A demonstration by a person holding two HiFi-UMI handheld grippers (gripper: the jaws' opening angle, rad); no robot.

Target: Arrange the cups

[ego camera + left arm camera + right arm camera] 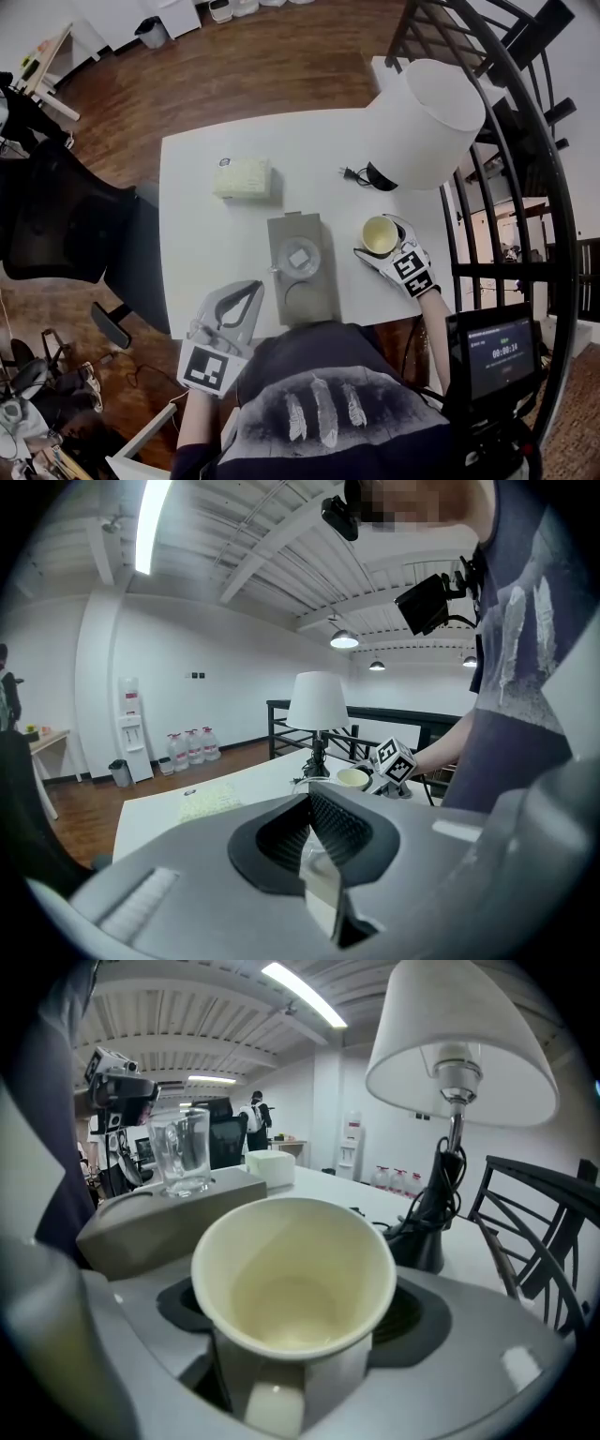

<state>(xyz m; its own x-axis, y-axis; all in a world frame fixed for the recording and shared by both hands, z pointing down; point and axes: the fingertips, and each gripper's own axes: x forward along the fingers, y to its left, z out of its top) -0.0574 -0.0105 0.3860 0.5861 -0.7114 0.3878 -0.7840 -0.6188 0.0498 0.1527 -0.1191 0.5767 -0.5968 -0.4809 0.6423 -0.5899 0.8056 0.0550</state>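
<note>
You had two cups out there: one paper cup (380, 234), one glass (299, 256). One tray (305, 225), one lamp (424, 122), one pale block (242, 177), one table (197, 244), one chair (56, 225), and two grippers: left gripper (251, 292), right gripper (382, 246).

Ceiling strip lights (150, 522) fill the room with bright, even light. The white table (202, 234) verges on glare in the head view, and the shadows on it are soft. Fisheye lenses bend straight lines and blacken every corner. The paper cup (295, 1288) is sharp and evenly lit.
</note>
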